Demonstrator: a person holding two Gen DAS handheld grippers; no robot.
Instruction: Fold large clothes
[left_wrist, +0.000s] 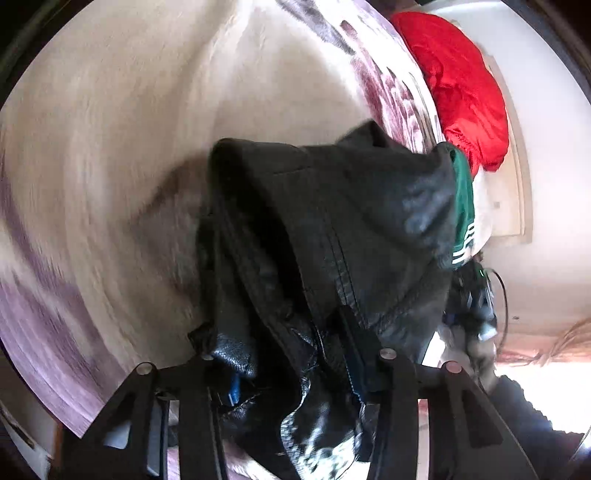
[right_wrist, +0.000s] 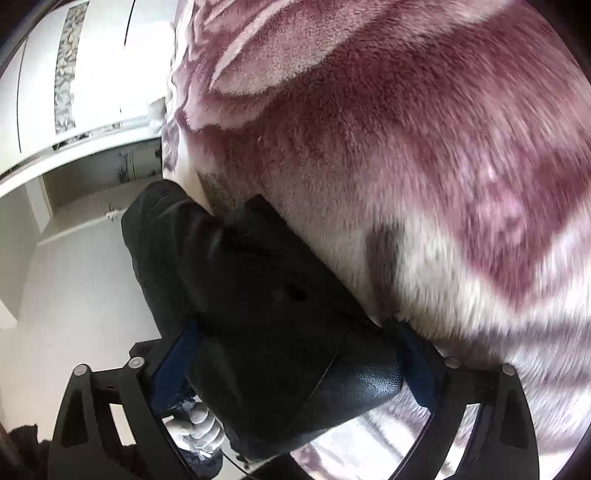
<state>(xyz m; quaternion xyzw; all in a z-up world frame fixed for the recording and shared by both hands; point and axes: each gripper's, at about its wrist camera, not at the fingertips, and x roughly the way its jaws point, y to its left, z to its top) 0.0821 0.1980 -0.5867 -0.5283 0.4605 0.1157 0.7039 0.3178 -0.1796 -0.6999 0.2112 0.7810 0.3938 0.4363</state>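
Observation:
A black leather jacket (left_wrist: 332, 229) hangs bunched between my two grippers above a plush cream and purple blanket (left_wrist: 110, 147). My left gripper (left_wrist: 291, 354) is shut on a fold of the jacket, its blue-padded fingers (left_wrist: 356, 354) mostly buried in the leather. In the right wrist view the same black leather jacket (right_wrist: 266, 314) fills the space between the fingers, and my right gripper (right_wrist: 295, 350) is shut on it. The blanket (right_wrist: 406, 147) lies just beyond.
A red garment (left_wrist: 461, 85) and a green one with white stripes (left_wrist: 463, 206) lie at the blanket's far right edge. A white wall (left_wrist: 554, 166) is behind them. White cabinets (right_wrist: 74, 92) and pale floor (right_wrist: 74, 288) are left of the bed.

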